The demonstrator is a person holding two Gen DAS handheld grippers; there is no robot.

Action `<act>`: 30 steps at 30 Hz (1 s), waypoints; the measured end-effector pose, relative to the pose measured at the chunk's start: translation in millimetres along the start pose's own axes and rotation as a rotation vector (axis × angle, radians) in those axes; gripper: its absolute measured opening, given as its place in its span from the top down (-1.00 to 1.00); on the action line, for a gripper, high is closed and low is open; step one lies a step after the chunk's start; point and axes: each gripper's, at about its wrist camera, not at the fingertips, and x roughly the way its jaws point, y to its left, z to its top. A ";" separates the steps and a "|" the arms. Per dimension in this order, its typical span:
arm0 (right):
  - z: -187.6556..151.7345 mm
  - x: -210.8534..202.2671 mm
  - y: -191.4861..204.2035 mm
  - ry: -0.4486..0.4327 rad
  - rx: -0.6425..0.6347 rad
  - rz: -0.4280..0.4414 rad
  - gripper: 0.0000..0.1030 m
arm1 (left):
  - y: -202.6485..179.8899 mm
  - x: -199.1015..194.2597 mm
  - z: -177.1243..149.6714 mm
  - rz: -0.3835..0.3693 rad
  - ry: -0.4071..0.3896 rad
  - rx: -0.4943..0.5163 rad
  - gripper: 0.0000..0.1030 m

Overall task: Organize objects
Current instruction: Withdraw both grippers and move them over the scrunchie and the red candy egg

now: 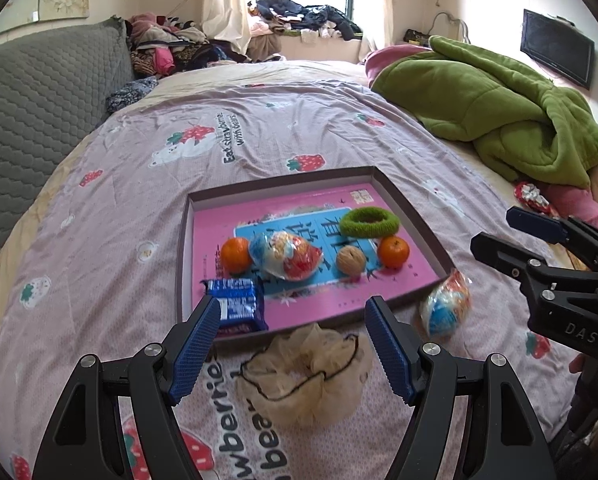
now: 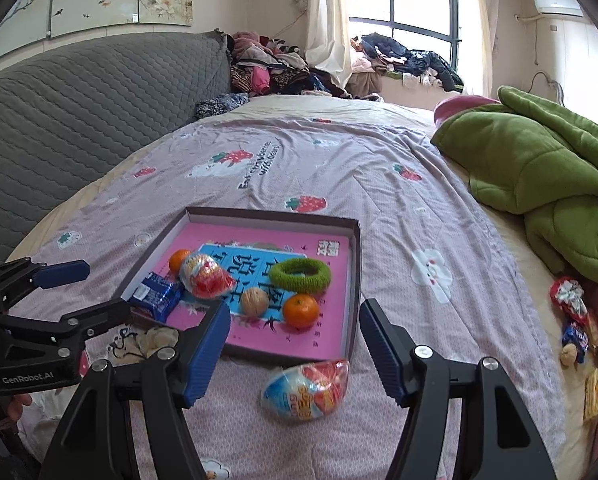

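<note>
Left wrist view: The left gripper [image 1: 293, 316] is spread wide and holds nothing. Just beyond and below its fingertips a beige net pouf [image 1: 305, 372] lies on the sheet [image 1: 99, 248], against the near wall of the tray [image 1: 283, 184]. The tray is a shallow box lid with a pink floor, its long axis running left to right. Inside it:
- a blue packet [image 1: 239, 306] in the near left corner, long axis left to right, partly behind the left fingertip;
- an orange [image 1: 236, 255] at the left, touching a wrapped egg [image 1: 285, 255] whose long axis runs left to right with the red end to the right;
- a walnut [image 1: 351, 261] and a second orange [image 1: 394, 252] to the right;
- a green ring [image 1: 370, 222] lying flat behind them.

A second egg [image 1: 445, 304] lies on the sheet just outside the tray's near right corner. The right gripper [image 1: 499, 236] enters from the right with jaws apart, empty.

Right wrist view: The right gripper [image 2: 295, 320] is wide open and empty. The second egg [image 2: 306, 390] lies on the sheet between and below its fingers, just beside the tray's [image 2: 355, 280] near wall, long axis left to right, red end to the right. The left gripper [image 2: 103, 288] is at the left, open, above the pouf [image 2: 155, 340].
</note>
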 end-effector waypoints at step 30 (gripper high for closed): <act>-72.6 56.3 -6.4 0.093 0.010 -0.055 -0.31 | -15.5 23.7 -56.9 -0.013 0.037 0.024 -0.47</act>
